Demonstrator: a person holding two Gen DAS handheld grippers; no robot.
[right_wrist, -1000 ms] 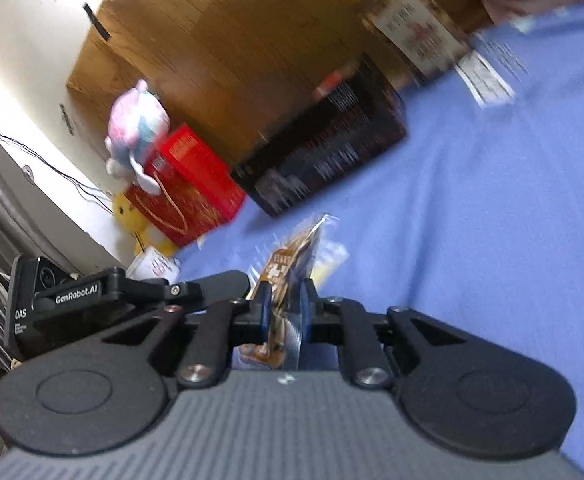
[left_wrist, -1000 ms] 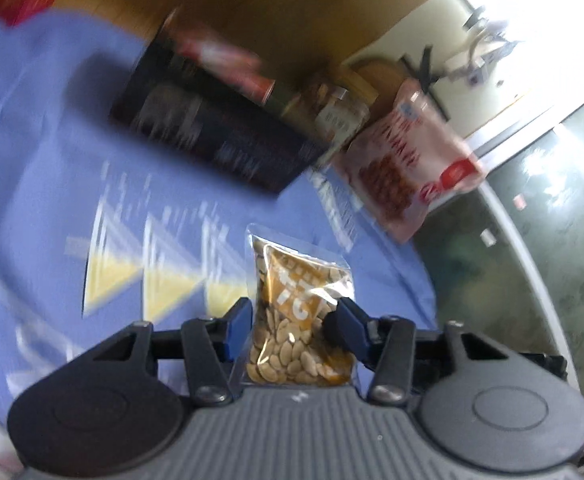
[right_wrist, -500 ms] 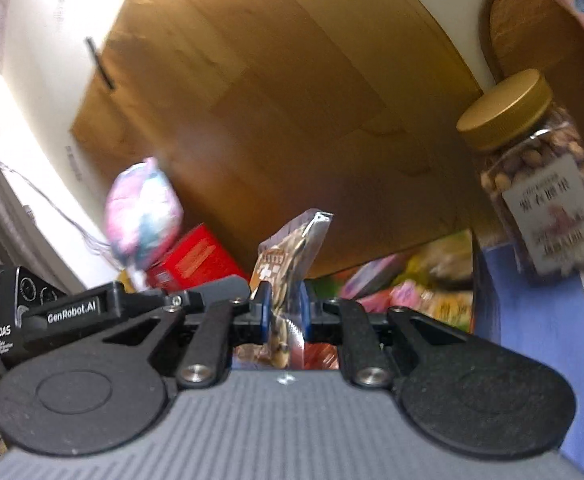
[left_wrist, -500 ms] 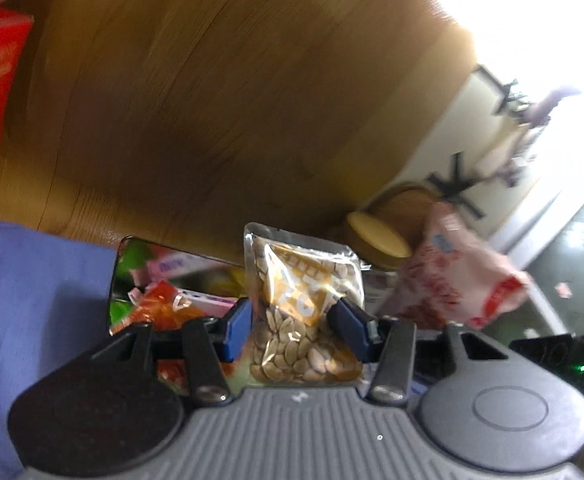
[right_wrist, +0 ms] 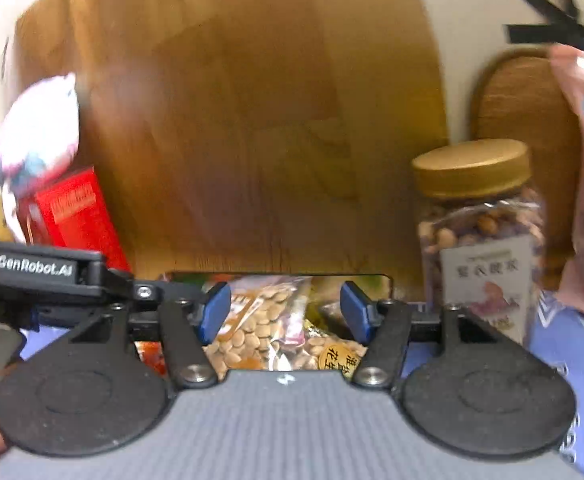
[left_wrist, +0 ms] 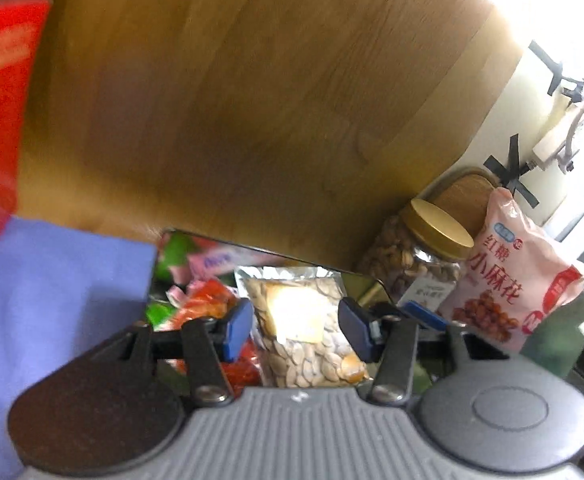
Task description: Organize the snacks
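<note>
Dropping packets into the snack box (left_wrist: 164, 276) is the step I have in hand, and both grippers sit right over its open top. My left gripper (left_wrist: 296, 328) has a clear packet of seeds (left_wrist: 304, 332) between its blue pads; the left pad looks to rest on the packet's edge, the right one stands just beside it, and its jaws have just been easing apart a little, so I judge the grip is loosening, though I cannot say it is fully free. The packet hangs above the red and green wrappers already in the box.

My right gripper (right_wrist: 284, 312) has just been opening and now stands released; its pads are apart with nothing pinched. A packet of nuts (right_wrist: 252, 328) lies below and between them, among the other sweets inside the box.

To do this well I would finish opening the left jaws here, over the middle of the box, not near its rim, so the seeds fall flat on the pile. I would lift both grippers straight up afterwards, since the jar of nuts (right_wrist: 480, 236) and the pink bag (left_wrist: 512, 276) stand just beside the box and a sideways pull could tip them onto the blue cloth (left_wrist: 52, 300).
</note>
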